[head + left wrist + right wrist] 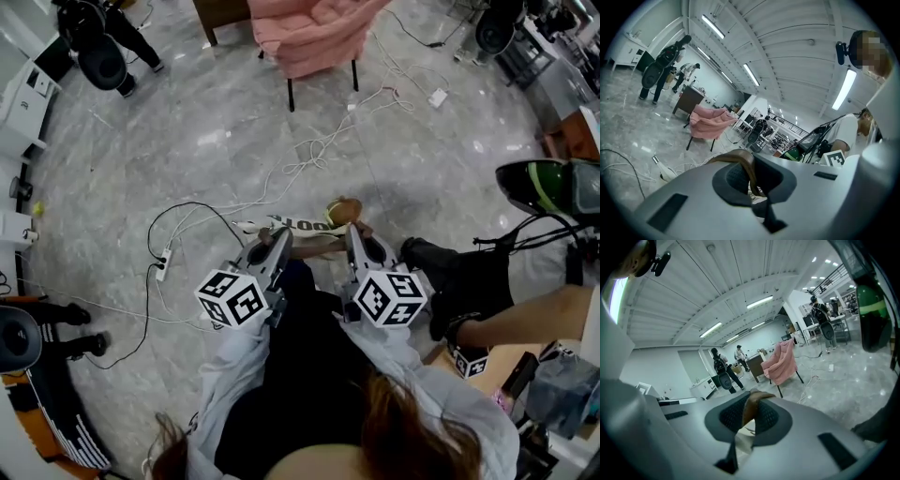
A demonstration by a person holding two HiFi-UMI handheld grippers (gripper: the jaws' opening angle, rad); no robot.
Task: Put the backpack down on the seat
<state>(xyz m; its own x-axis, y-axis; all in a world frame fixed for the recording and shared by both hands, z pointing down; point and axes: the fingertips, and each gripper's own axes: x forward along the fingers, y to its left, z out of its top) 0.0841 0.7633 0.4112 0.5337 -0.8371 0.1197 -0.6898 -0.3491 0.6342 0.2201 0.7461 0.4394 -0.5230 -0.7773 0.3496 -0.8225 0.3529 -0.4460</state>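
The backpack's brown strap (323,246) runs between my two grippers, and a light band with dark lettering (292,225) shows just past them. The dark mass (309,356) below the grippers looks like the backpack's body, mostly hidden. My left gripper (281,240) is shut on the strap (746,165). My right gripper (354,234) is shut on it too, where the strap (750,409) sits pinched between the pads. The seat, a pink chair (314,37), stands well ahead across the floor; it also appears as the pink chair (710,123) and the pink chair (783,363).
White cables (309,159) and a power strip (164,265) lie on the grey marble floor between me and the chair. A seated person's leg (525,314) is at the right, with a green and black helmet (553,187) above it. A black office chair (101,61) stands far left.
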